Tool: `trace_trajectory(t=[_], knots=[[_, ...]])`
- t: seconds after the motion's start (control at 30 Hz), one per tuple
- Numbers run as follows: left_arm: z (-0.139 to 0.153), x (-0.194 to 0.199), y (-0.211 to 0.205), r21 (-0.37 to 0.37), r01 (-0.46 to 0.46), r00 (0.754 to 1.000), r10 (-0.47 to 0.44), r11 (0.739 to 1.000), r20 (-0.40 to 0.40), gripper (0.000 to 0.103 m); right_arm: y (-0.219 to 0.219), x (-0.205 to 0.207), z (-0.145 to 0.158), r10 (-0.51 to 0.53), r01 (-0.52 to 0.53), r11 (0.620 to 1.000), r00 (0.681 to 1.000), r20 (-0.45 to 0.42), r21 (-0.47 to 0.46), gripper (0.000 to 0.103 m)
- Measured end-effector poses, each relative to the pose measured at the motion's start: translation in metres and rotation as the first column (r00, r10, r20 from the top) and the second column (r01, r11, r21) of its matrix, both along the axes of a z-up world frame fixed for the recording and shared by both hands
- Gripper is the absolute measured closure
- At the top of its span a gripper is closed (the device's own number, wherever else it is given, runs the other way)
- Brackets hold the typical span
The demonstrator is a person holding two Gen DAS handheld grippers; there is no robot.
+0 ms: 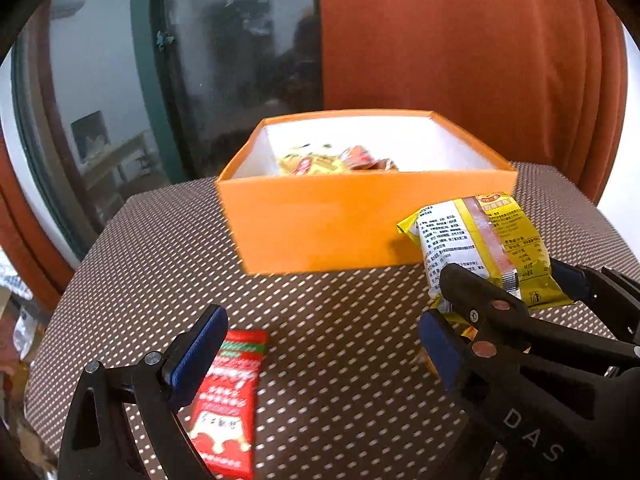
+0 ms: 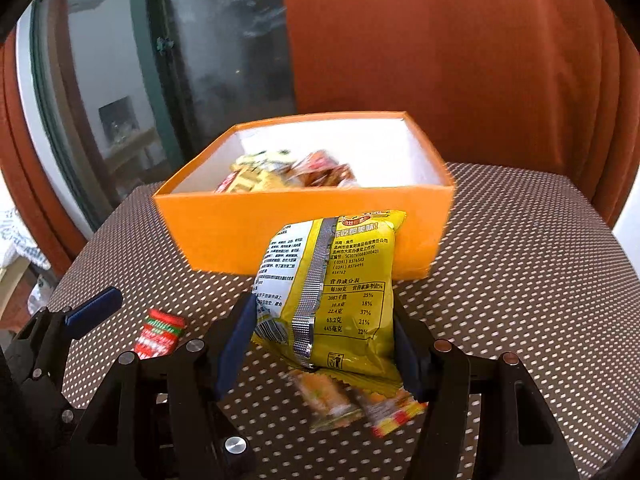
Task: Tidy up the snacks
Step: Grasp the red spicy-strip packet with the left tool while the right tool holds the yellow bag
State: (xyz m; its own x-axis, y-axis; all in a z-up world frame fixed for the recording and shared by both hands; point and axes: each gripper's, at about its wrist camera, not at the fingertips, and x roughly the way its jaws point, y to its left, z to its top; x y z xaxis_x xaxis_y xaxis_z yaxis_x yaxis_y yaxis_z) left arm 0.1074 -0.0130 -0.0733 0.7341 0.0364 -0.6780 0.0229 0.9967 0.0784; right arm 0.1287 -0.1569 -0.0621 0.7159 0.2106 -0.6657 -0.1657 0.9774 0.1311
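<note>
right wrist: jaws pinch yellow packet [image 2: 332, 292] before orange box [image 2: 280, 228]; left jaws spread.

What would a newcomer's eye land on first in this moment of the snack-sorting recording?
First, the yellow snack bag, clamped between the right gripper and lifted off the dotted table mat. Just behind it stands the open orange box, already holding several packets. A red packet lies on the mat between the fingers of the open left gripper.
</note>
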Motion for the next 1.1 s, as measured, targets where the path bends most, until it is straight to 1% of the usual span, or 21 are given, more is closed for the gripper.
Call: trace_trajectory(t=[0.13,0.27,0.43,0.6,0.7,0.77,0.83,0.87,0.93,0.97,1.0,1.1], knots=[[-0.008,-0.004,0.016,0.018,-0.02,1.0,0.021,1.0,-0.017,0.006,0.019,-0.001,-0.009,0.032,-0.032,0.999,0.999,-0.023,0.007,0.037],[-0.02,-0.008,0.029,0.01,-0.045,0.998,0.045,0.999,-0.034,0.006,0.037,0.001,-0.019,0.052,-0.052,0.999,0.997,-0.052,0.001,0.037],[-0.033,-0.013,0.043,0.001,-0.06,0.996,0.06,0.998,-0.058,0.006,0.06,-0.001,-0.03,0.066,-0.069,0.997,0.994,-0.081,-0.029,0.037],[-0.049,-0.011,0.054,0.022,-0.086,0.991,0.088,0.996,-0.097,0.006,0.081,0.003,-0.044,0.113,-0.117,0.993,0.986,-0.123,-0.026,0.037],[-0.057,-0.01,0.061,0.021,-0.098,0.988,0.1,0.995,-0.114,0.006,0.094,0.005,-0.053,0.138,-0.143,0.989,0.98,-0.143,-0.028,0.037],[-0.061,-0.01,0.063,0.011,-0.104,0.987,0.105,0.995,-0.122,0.01,0.098,0.008,-0.058,0.147,-0.154,0.988,0.977,-0.154,-0.031,0.037],[-0.064,-0.009,0.064,-0.001,-0.104,0.985,0.103,0.995,-0.135,0.021,0.1,0.01,-0.061,0.156,-0.163,0.986,0.974,-0.161,-0.029,0.037],[-0.066,-0.009,0.064,-0.012,-0.102,0.985,0.099,0.995,-0.141,0.025,0.101,0.01,-0.063,0.161,-0.168,0.985,0.973,-0.165,-0.028,0.037],[-0.073,-0.004,0.066,-0.044,-0.1,0.982,0.091,0.994,-0.166,0.05,0.103,0.013,-0.066,0.165,-0.173,0.984,0.972,-0.17,-0.032,0.037],[-0.074,-0.003,0.066,-0.056,-0.104,0.979,0.093,0.993,-0.18,0.054,0.105,0.014,-0.068,0.168,-0.176,0.984,0.97,-0.176,-0.032,0.037],[-0.076,-0.002,0.067,-0.043,-0.122,0.978,0.113,0.992,-0.173,0.06,0.105,0.014,-0.069,0.17,-0.178,0.983,0.969,-0.18,-0.03,0.037],[-0.077,-0.002,0.067,-0.031,-0.126,0.98,0.119,0.992,-0.16,0.066,0.108,0.016,-0.072,0.171,-0.179,0.984,0.968,-0.183,-0.026,0.037]])
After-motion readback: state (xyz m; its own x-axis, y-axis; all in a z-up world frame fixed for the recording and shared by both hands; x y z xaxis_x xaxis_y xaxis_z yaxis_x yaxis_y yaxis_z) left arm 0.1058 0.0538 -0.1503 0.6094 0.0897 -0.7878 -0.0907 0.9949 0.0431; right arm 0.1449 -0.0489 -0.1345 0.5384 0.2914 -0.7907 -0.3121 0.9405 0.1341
